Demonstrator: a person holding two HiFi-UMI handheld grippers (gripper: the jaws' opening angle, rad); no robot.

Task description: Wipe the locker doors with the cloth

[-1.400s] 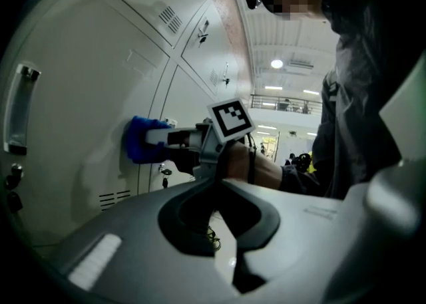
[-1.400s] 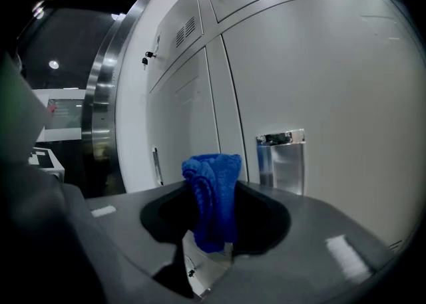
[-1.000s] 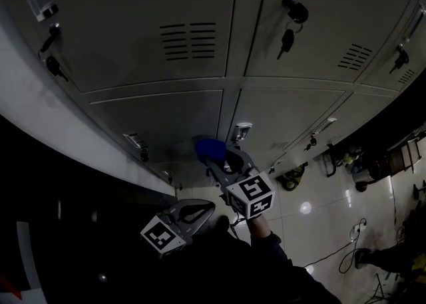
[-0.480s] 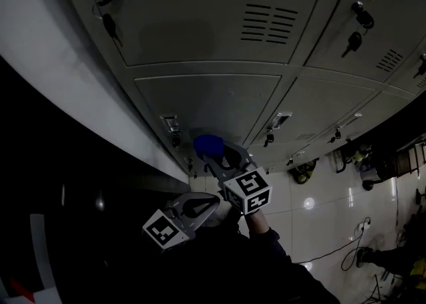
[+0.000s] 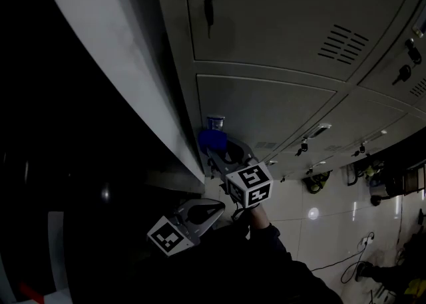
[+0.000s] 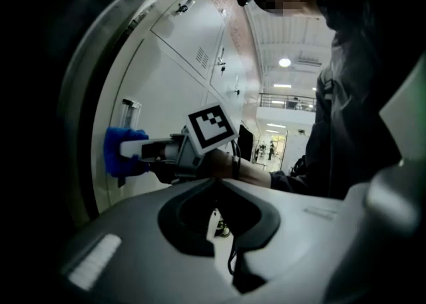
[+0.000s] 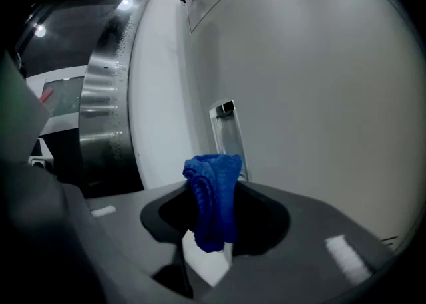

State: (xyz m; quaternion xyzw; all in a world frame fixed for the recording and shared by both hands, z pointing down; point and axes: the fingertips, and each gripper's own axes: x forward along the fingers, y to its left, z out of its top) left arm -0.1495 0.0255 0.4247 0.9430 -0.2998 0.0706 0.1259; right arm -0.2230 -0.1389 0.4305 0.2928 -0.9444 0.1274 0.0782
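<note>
Left gripper [image 6: 217,181] first: jaws pressed together on nothing, held low and back beside the person's body, well apart from the lockers; looks idle. Right gripper [image 5: 214,151] next: clenched on the blue cloth [image 7: 213,193], which bunches up out of the jaws; arm reached out, cloth at the lower locker door [image 5: 273,106], hard by its left edge and just under the small metal fitting [image 7: 227,135]; from the left gripper view the cloth looks to be against the panel, contact not certain. Key relation: nearly all of that door lies to the right of the cloth, its long axis running rightward toward the next lockers; so the coming stroke probably wants a rightward sweep along the door, done by the right gripper since it is much the nearer.
</note>
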